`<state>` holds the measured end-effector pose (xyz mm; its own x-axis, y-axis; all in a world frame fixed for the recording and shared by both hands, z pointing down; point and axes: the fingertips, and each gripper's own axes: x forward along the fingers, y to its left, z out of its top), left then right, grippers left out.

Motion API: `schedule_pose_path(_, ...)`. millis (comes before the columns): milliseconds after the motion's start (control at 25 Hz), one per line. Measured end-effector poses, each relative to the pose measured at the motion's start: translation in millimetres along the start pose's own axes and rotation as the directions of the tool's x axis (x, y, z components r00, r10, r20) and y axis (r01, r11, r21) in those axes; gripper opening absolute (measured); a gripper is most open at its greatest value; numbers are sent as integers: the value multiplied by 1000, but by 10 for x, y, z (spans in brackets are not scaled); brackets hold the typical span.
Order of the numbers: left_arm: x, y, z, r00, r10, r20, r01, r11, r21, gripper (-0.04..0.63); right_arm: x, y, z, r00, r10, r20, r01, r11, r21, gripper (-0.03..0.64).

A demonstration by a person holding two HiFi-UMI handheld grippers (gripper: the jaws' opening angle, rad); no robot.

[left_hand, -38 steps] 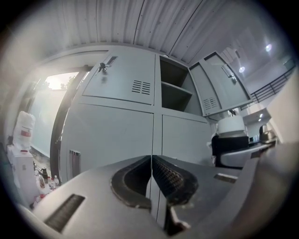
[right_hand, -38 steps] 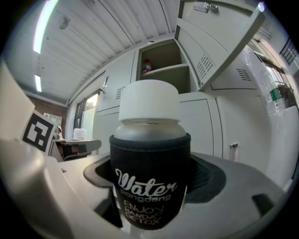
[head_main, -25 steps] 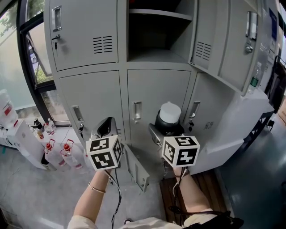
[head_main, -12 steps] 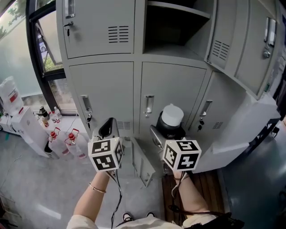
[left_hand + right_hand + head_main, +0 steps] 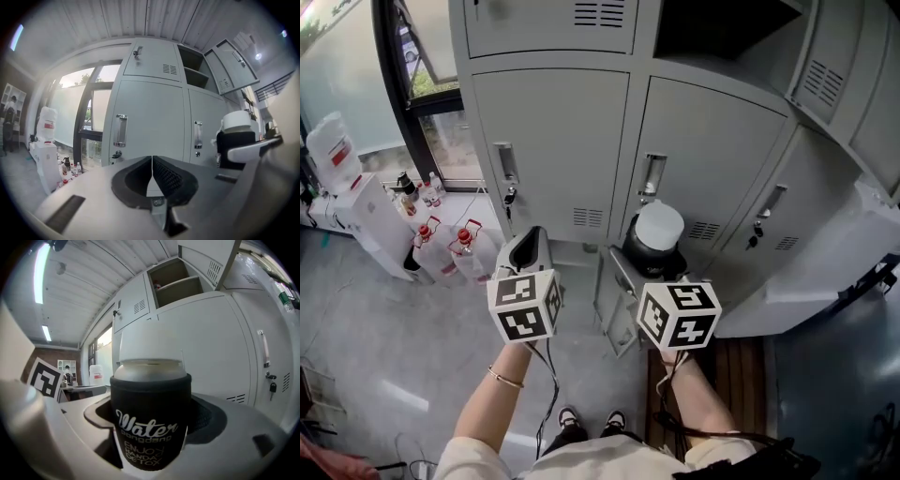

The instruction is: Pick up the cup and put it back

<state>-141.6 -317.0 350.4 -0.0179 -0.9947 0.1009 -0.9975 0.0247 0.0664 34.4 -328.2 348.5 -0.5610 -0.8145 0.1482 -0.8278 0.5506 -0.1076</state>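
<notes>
Right claw pinches the cup by its black sleeve, holding it upright in mid-air before the grey lockers. Left claw is pressed together on nothing, at 9 o'clock of the cup. The risks, as I judge them: the soft sleeve may slide on the body and let the cup drop, and a swing toward 3 o'clock could strike the open locker door. The claw hides the cup's base. The open compartment at 12 o'clock is cut off by the frame edge, and I cannot make out a resting place.
</notes>
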Motion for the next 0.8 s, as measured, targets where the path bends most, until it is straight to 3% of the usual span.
schedule_pose_path(400,-230,483,-485,995,81,-64,-82,997,-14,11,203,499,-404,995,87,-39,-86,996,15,410)
schedule_pose_path(800,-325,772,-1149,982,111,-150,-120,991,-54,11,410,881,-969,985,163,-59,-161,986,29,410)
